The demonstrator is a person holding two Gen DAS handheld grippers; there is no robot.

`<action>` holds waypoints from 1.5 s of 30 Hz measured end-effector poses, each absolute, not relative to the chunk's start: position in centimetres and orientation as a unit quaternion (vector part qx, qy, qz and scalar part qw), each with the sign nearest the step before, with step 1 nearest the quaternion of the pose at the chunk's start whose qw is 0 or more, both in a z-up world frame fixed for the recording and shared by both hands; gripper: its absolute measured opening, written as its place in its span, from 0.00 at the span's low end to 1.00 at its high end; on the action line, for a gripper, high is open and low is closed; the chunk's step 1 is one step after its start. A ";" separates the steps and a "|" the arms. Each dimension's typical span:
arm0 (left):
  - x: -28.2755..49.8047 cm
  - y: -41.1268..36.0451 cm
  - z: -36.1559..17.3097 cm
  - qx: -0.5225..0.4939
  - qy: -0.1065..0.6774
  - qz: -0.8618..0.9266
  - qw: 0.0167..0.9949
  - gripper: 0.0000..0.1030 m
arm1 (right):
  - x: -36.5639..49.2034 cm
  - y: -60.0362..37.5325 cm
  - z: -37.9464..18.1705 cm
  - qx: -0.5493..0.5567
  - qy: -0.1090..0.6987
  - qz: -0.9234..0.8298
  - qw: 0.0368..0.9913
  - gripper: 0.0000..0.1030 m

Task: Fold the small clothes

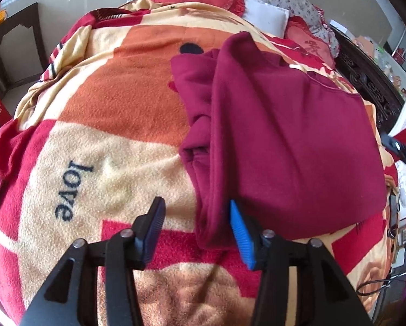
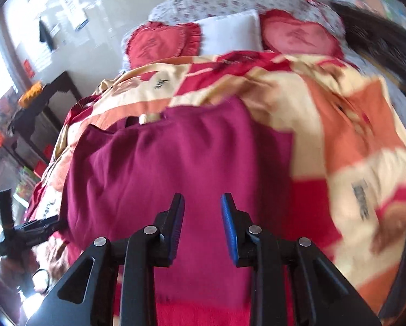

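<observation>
The maroon fleece garment (image 1: pixel 284 135) lies on the patterned blanket (image 1: pixel 108 103) covering the bed, already doubled over, with stacked layers showing along its left edge. It looks soft, thick and limp, light enough to lift but likely to sag and slide apart, so the best hold is probably a pinch through all layers at a near corner or that layered edge. The left gripper (image 1: pixel 196 233) sits wide apart and empty, its blue pad right against the near edge of the cloth. The right gripper (image 2: pixel 201 228) hovers over the garment's near part, jaws narrowly parted, gripping nothing. Heart-shaped red cushions (image 2: pixel 162 43) and a white pillow (image 2: pixel 230 32) rest at the headboard end.
</observation>
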State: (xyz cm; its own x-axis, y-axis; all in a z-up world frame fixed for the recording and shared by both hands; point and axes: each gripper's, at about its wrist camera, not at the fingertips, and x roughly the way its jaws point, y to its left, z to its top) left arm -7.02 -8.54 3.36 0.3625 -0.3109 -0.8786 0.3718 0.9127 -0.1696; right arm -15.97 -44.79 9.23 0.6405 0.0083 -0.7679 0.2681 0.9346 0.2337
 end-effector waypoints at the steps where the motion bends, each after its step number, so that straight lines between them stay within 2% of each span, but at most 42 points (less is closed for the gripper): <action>1: -6.9 -8.5 3.3 0.028 0.525 -0.205 0.826 0.55 | -15.0 -44.7 9.1 0.162 0.417 -0.075 0.891 0.09; 9: -6.7 -8.4 2.7 0.030 0.520 -0.199 0.830 0.61 | -9.1 -48.6 3.5 0.201 0.445 -0.129 0.863 0.09; 14: -6.5 -8.2 2.3 0.024 0.520 -0.201 0.830 0.63 | -9.2 -48.1 4.6 0.186 0.445 -0.139 0.865 0.09; 23: -6.6 -7.9 2.1 0.014 0.518 -0.203 0.831 0.65 | -7.1 -38.6 7.8 0.149 0.441 -0.024 0.885 0.10; 34: -6.5 -7.2 1.5 -0.020 0.509 -0.216 0.833 0.73 | 1.3 -27.6 6.0 0.155 0.449 0.098 0.875 0.10; 45: -6.9 -5.9 1.2 -0.063 0.497 -0.236 0.833 0.76 | 5.9 -24.3 2.0 0.111 0.470 0.065 0.873 0.10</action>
